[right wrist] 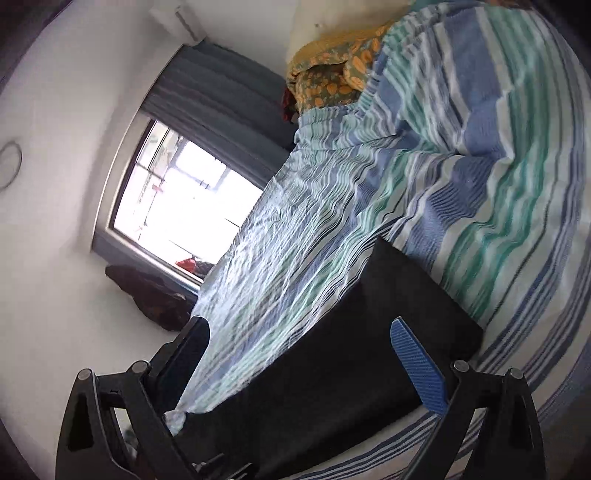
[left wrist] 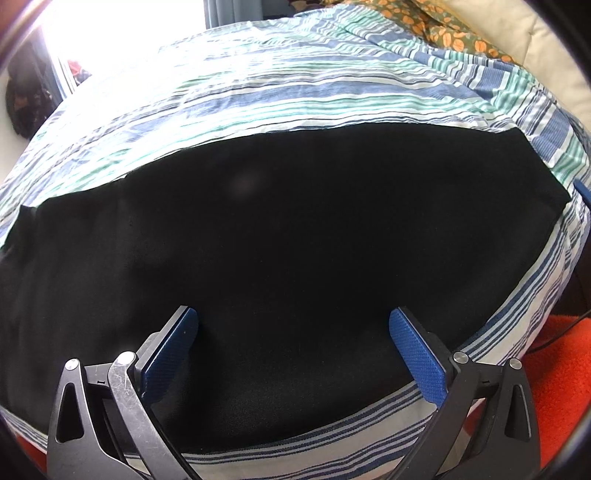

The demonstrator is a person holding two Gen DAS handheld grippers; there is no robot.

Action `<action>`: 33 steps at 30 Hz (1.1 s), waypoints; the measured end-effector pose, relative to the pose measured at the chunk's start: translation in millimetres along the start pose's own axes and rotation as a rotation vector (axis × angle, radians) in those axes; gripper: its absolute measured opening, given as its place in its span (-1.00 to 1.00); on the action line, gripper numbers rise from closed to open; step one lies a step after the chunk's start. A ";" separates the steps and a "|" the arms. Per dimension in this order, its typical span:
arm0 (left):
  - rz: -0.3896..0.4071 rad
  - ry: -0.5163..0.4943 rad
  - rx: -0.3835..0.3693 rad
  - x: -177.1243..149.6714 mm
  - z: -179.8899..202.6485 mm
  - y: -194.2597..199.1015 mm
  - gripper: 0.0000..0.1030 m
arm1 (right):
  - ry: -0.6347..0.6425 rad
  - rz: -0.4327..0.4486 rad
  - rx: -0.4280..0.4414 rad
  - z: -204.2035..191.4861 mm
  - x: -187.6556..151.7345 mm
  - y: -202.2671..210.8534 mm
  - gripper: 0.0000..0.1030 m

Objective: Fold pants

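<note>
Black pants (left wrist: 280,229) lie flat across the near side of a striped bed cover (left wrist: 258,92). My left gripper (left wrist: 293,317) is open and empty, just above the pants near their front edge. The tip of my right gripper shows as a blue sliver at the far right of the left wrist view (left wrist: 583,189), beside the pants' right end. In the tilted right wrist view my right gripper (right wrist: 299,328) is open and empty over the black pants (right wrist: 354,354), which run down the frame along the striped bed cover (right wrist: 461,155).
An orange-patterned green quilt (left wrist: 436,26) is bunched at the head of the bed; it also shows in the right wrist view (right wrist: 332,74). A bright window (right wrist: 184,192) with a grey curtain (right wrist: 229,92) is behind. Orange-red fabric (left wrist: 554,376) lies below the bed edge.
</note>
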State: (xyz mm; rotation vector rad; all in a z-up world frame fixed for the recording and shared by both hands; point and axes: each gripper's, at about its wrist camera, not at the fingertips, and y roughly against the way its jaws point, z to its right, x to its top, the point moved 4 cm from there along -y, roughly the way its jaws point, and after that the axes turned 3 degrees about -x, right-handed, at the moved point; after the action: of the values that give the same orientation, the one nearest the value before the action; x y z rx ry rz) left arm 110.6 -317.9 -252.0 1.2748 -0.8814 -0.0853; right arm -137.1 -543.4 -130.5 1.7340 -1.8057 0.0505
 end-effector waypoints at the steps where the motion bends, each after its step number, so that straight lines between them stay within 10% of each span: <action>1: 0.001 0.001 0.001 0.2 -2.9 1.4 0.99 | -0.033 -0.005 -0.004 6.7 3.5 4.3 0.90; 13: 0.008 0.010 -0.003 -10.4 -16.6 9.6 0.99 | -0.204 -0.256 -0.076 44.1 -8.2 -13.5 0.90; 24: 0.016 0.009 -0.001 -11.5 -14.9 9.5 0.99 | -0.195 -0.239 -0.129 65.0 4.1 -51.1 0.85; 27: 0.015 0.010 -0.002 -12.0 -15.7 9.5 0.99 | -0.162 -0.232 -0.148 62.9 2.8 -50.7 0.56; 31: 0.021 0.008 0.003 -12.9 -15.1 9.4 0.99 | -0.146 -0.239 -0.182 66.9 1.7 -48.1 -0.43; 33: 0.021 0.010 0.002 -12.9 -15.0 9.6 0.99 | -0.125 -0.232 -0.187 64.1 1.2 -46.9 -0.51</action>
State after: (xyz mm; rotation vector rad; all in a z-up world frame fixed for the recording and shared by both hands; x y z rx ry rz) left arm 107.1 -296.2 -251.0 1.2665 -0.8866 -0.0618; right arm -120.1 -578.9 -199.5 1.8311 -1.6246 -0.3196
